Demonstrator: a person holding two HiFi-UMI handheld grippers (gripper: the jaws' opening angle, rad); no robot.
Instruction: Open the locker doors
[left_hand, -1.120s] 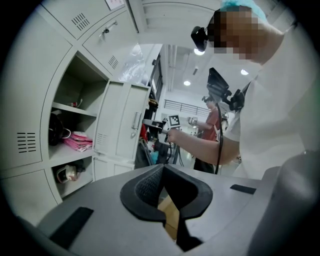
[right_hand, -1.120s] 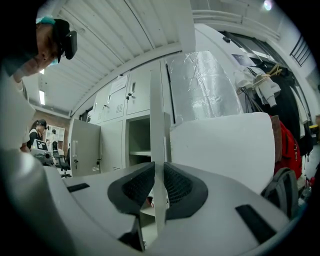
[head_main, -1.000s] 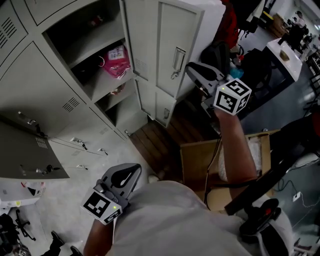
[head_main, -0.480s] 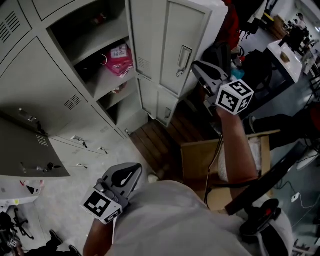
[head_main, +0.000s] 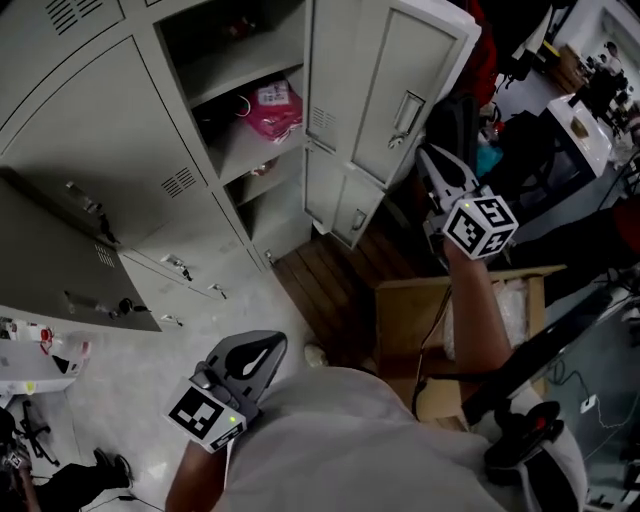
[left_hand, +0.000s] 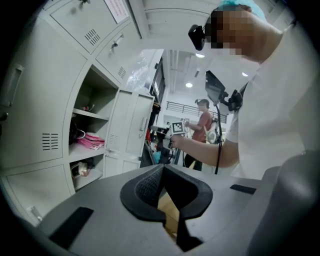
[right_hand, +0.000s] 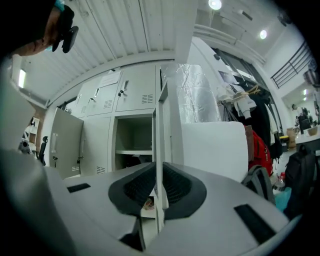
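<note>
The grey locker bank (head_main: 120, 130) fills the head view's left and top. One upper door (head_main: 375, 70) stands swung open, its handle (head_main: 405, 113) facing out, and a pink bag (head_main: 275, 108) lies on the shelf inside. My right gripper (head_main: 430, 153) is at that door's free edge. In the right gripper view the door's thin edge (right_hand: 160, 125) runs straight up between the pads, and the right gripper (right_hand: 159, 167) has just been closing and is shut on it. My left gripper (head_main: 272, 343) hangs low by my torso, its tips together (left_hand: 162, 167), holding nothing.
A lower door (head_main: 342, 205) under the gripped one also stands open. Another door (head_main: 60, 275) is swung out at the far left. A cardboard box (head_main: 420, 320) and wooden slats (head_main: 320, 285) lie below the lockers. Black bags (head_main: 460, 105) sit behind the door. A person (left_hand: 202, 125) stands beyond.
The lockers have slid right in the head view. My right gripper has gone from beside the door's handle to its free edge. The left gripper stays by my torso.
</note>
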